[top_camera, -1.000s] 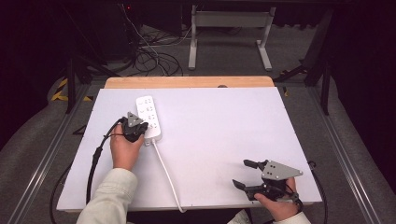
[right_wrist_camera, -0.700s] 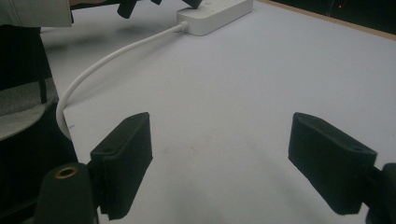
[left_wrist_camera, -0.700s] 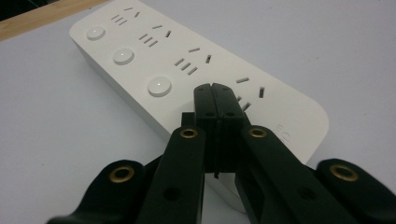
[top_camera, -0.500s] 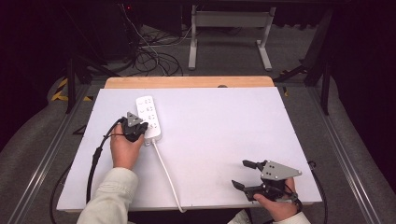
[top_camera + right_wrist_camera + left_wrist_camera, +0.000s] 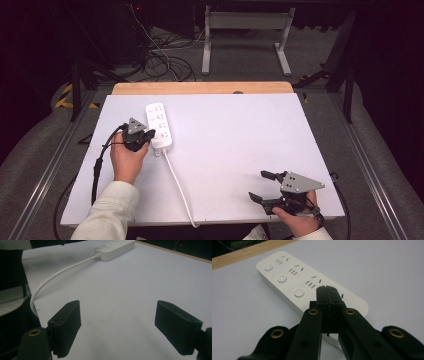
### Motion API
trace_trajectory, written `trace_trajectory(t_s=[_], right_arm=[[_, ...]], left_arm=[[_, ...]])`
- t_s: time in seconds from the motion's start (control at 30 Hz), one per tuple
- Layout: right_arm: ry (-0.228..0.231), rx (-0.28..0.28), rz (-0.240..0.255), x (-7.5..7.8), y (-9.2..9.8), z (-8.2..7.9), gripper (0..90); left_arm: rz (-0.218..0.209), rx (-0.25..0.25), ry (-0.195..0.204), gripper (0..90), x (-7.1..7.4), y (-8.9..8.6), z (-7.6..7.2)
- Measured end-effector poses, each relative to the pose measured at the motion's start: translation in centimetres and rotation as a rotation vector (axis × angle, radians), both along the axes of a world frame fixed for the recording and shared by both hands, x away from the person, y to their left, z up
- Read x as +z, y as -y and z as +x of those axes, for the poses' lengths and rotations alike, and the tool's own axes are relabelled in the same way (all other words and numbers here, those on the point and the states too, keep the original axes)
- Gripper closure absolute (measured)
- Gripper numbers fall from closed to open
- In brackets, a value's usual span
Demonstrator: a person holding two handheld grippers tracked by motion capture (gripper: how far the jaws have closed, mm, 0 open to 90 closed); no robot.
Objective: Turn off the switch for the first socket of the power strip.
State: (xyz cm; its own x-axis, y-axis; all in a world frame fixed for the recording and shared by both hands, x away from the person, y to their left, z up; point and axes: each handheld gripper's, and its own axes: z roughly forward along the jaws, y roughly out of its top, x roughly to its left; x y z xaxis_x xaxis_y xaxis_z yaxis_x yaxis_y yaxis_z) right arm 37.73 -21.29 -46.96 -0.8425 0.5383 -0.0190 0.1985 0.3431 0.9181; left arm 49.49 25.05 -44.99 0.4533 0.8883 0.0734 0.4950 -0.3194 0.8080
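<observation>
A white power strip (image 5: pixel 160 126) with several sockets and round buttons lies on the white table top (image 5: pixel 240 135) at the left rear. Its white cable (image 5: pixel 176 185) runs toward the front edge. My left gripper (image 5: pixel 148 135) is shut with nothing between its jaws, tips over the near end of the power strip (image 5: pixel 312 287). In the left gripper view the shut left gripper (image 5: pixel 327 290) hides the last socket. My right gripper (image 5: pixel 261 186) stands open above bare table at the front right. In the right gripper view the right gripper (image 5: pixel 117 322) looks toward the power strip (image 5: pixel 115 247) and cable (image 5: pixel 57 275).
A wooden strip (image 5: pixel 200 88) borders the table's far edge. Beyond it on the floor are tangled cables (image 5: pixel 160 60) and a metal frame (image 5: pixel 245 35). A black cable (image 5: pixel 97 170) trails from the left gripper along the table's left side.
</observation>
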Motion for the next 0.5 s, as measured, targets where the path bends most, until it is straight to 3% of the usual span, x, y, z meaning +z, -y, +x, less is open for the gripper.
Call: trace_trajectory(t_s=[0.1, 0.27, 0.37, 0.5], right_arm=[[0.003, -0.003, -0.002, 0.1, 0.0, 0.0, 21.2], [-0.002, -0.001, -0.006, 0.0, -0.1, 0.0, 21.2], [-0.004, -0.002, -0.006, -0.1, -0.1, 0.1, 21.3], [-0.005, -0.003, -0.006, -0.1, 0.0, 0.1, 21.2]], left_arm=[[-0.032, -0.016, 0.004, 90.0, 0.9, -0.4, -0.6], [-0.021, -0.033, 0.019, 89.8, 1.9, -0.9, -1.2], [-0.061, -0.031, 0.024, 89.9, 2.5, -1.6, -1.6], [-0.048, -0.035, 0.035, 90.0, 3.1, -1.8, -2.0]])
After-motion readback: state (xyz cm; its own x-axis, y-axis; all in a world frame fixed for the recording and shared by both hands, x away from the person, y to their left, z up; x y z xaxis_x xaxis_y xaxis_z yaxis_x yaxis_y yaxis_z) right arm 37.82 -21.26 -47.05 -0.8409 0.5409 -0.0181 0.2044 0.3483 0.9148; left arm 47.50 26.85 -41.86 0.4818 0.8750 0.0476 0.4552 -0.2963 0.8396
